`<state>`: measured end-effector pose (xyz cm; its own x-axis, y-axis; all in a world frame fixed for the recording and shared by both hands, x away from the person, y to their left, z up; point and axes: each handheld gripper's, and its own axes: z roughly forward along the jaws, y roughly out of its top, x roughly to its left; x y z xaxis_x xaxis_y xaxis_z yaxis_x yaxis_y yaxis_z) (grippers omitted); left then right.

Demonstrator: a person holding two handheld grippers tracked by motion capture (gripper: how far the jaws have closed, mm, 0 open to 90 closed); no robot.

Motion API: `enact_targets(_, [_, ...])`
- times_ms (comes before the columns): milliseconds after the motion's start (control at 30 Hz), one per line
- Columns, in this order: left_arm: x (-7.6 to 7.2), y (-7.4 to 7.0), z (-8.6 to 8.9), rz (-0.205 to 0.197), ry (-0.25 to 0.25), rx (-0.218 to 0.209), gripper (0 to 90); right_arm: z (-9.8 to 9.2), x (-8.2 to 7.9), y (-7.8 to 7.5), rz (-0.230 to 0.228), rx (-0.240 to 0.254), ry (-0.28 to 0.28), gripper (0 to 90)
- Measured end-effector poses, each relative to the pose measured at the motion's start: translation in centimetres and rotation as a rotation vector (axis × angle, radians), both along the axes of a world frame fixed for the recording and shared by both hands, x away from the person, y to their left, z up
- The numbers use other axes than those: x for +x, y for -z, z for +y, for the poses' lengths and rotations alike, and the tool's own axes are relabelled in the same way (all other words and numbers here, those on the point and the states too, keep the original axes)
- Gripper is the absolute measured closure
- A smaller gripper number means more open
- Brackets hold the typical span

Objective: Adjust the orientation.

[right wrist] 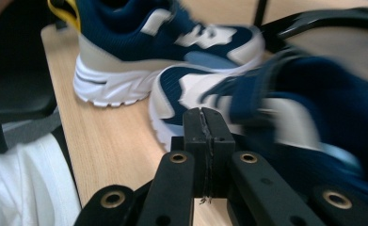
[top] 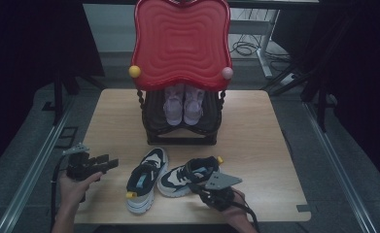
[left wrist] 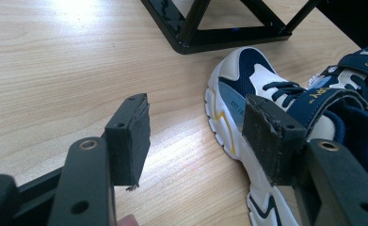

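High view: table (top: 255,126) is light wood, approx. square. At its far-centre a black rack (top: 180,131) carries a red tray (top: 180,39) on top; tray leans toward the camera. A pale purple shoe pair (top: 183,104) sits on a shelf under the tray, toes toward the near edge.

Two navy/white sneakers lie on the near half of the table, in front of the rack.
- L sneaker (top: 146,179): long axis runs near-to-far w/ slight tilt; toe points far-right toward the rack base, heel w/ yellow tab at the near edge. Sole down.
- R sneaker (top: 190,177): long axis runs approx. left-right w/ slight diagonal; toe points near-left, almost touching the L sneaker's side; heel w/ yellow tab at far-right. Sole down as far as can be seen.

R gripper (top: 204,189) sits at the R sneaker's near side, close to its collar; contact cannot be confirmed. Right gripper view: jaws pressed flat together, nothing between pads; blurred R sneaker (right wrist: 285,108) just beyond, L sneaker (right wrist: 172,52) farther off.

L gripper (top: 111,162) rests left of the L sneaker, apart from it, pointing right. Left gripper view: jaws spread, bare table between pads (left wrist: 132,141); L sneaker (left wrist: 247,103) lies ahead-right, untouched.
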<state>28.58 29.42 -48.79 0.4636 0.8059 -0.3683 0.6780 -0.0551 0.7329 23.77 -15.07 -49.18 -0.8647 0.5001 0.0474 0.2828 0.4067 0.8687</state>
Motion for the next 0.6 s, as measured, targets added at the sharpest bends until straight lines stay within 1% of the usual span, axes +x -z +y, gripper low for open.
enact_targets(67, [0.0,0.0,0.0,0.0,0.0,0.0,42.3,-1.4,0.0,-0.8,-0.004,0.02,0.023,89.3])
enact_targets(200, [0.0,-0.2,0.0,-0.001,0.0,-0.002,42.3,-3.9,0.5,-2.4,-0.032,0.049,0.077,89.3])
enact_targets(300, [0.1,-0.1,-0.1,0.002,0.001,0.002,42.3,-5.7,1.3,-3.5,-0.037,0.073,0.102,89.3])
enact_targets(400, [0.1,0.0,-0.3,0.007,0.008,0.005,42.3,-7.1,2.6,-4.3,-0.03,0.091,0.129,89.3])
enact_targets(467, [0.1,0.0,-0.4,0.007,0.011,0.004,42.3,-7.9,3.5,-4.7,-0.027,0.087,0.147,89.3])
enact_targets(533, [0.2,0.0,-0.4,0.007,0.013,0.003,42.3,-8.5,4.5,-4.9,-0.026,0.072,0.168,89.3])
enact_targets(600, [0.2,0.0,-0.5,0.008,0.015,0.005,42.3,-9.1,5.7,-4.9,-0.008,0.066,0.186,89.3])
